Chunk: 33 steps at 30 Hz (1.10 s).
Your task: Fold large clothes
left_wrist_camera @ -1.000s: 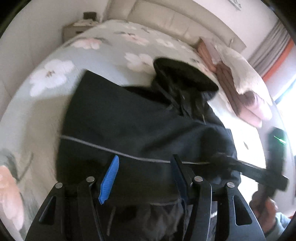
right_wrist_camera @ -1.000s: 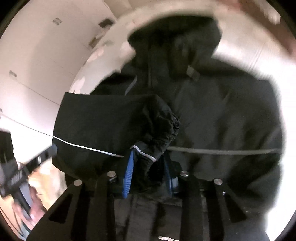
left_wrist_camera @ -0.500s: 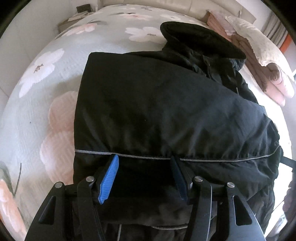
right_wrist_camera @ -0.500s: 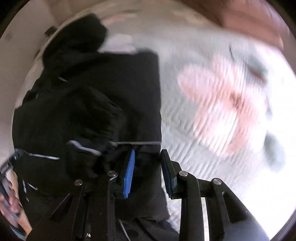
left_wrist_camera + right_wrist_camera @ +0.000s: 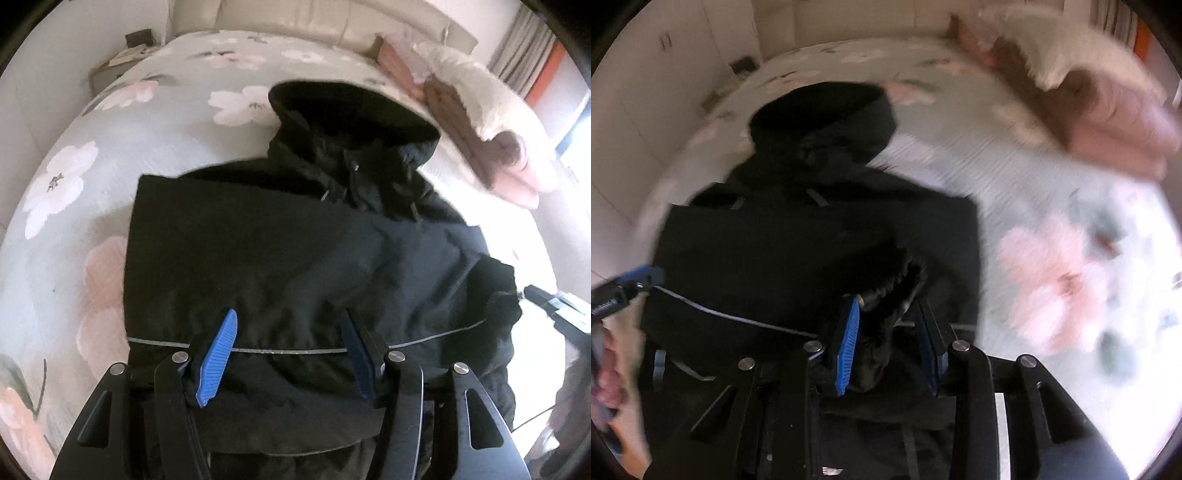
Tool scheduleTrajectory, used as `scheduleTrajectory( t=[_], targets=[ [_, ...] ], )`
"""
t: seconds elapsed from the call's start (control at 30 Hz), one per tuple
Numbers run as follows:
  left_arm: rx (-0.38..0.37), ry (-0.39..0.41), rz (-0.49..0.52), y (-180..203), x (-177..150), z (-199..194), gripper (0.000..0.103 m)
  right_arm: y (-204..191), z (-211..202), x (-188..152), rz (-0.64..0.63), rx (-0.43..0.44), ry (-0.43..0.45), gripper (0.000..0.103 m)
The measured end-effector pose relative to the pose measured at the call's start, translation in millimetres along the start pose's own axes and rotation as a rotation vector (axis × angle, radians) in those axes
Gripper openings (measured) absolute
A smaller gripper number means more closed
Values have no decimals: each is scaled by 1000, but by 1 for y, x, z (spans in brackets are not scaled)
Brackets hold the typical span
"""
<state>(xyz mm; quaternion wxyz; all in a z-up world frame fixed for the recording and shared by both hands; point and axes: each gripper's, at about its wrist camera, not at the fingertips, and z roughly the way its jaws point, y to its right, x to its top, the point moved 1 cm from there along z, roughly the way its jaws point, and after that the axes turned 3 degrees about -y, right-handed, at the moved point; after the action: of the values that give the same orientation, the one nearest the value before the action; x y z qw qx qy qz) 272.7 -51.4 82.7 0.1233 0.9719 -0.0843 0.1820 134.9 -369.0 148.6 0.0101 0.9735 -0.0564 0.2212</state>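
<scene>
A black hooded jacket lies on the flowered bed cover, hood toward the headboard. My left gripper is shut on a wide fold near the hem, where the thin reflective line runs from pad to pad. In the right wrist view the jacket fills the left half. My right gripper has the bunched sleeve cuff between its fingers, and its jaws are opening. Each gripper shows at the edge of the other's view, the right gripper and the left gripper.
Folded pink and brown blankets with a white fluffy one on top lie at the bed's right side. A bedside table stands at the far left by the padded headboard. A hand shows at the lower left.
The jacket's right side and sleeve have come over onto the body, which now lies flatter. Both grippers moved with the cloth; the right view swung across the bed and back.
</scene>
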Motion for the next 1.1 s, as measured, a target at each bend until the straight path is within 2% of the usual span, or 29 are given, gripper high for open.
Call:
scheduleTrajectory(
  t=[0.03,0.07,0.13,0.27,0.37,0.47,0.5,0.53,0.6,0.67,0.7,0.73,0.77,0.8,0.83,0.93,1.0,1.1],
  targets=[
    [-5,-6,8,1,-2,5,60,0,-5,-1,-8,13,17,36],
    [2,-16,12,1,-5,12,60,-2,-7,-1,-16,34,24,41],
    [16,-38,6,-1,-9,24,60,-9,3,-2,-25,59,1,42],
    [32,-56,-20,-8,-12,45,60,-17,48,-1,-3,84,-102,42],
    [54,-66,16,-5,-10,49,60,-8,88,-10,14,23,-191,42],
    [41,-87,37,-4,-6,44,60,4,99,-9,66,91,-227,43],
    [12,-89,34,-4,0,36,60,4,95,-3,58,107,-243,43],
    [-47,-59,36,-3,12,21,60,6,88,3,55,125,-244,43],
    [-97,36,59,1,39,-8,60,10,66,26,52,187,-187,43],
    [-89,119,93,6,78,-26,60,11,42,63,38,221,-84,46],
    [-83,147,113,9,100,-29,64,11,35,83,35,236,-39,49],
    [-68,164,130,11,118,-27,69,12,33,101,34,255,-4,56],
    [-38,183,149,12,138,-23,69,12,33,122,34,266,30,61],
    [-5,196,165,13,159,-15,69,10,37,142,35,260,59,61],
    [20,192,173,13,185,-1,69,9,41,158,37,257,77,61],
    [58,154,173,10,234,41,69,11,70,206,64,254,94,63],
    [92,131,175,9,256,68,69,15,94,231,83,245,67,63],
    [91,86,160,5,274,101,69,13,129,251,88,201,34,64]
  ],
)
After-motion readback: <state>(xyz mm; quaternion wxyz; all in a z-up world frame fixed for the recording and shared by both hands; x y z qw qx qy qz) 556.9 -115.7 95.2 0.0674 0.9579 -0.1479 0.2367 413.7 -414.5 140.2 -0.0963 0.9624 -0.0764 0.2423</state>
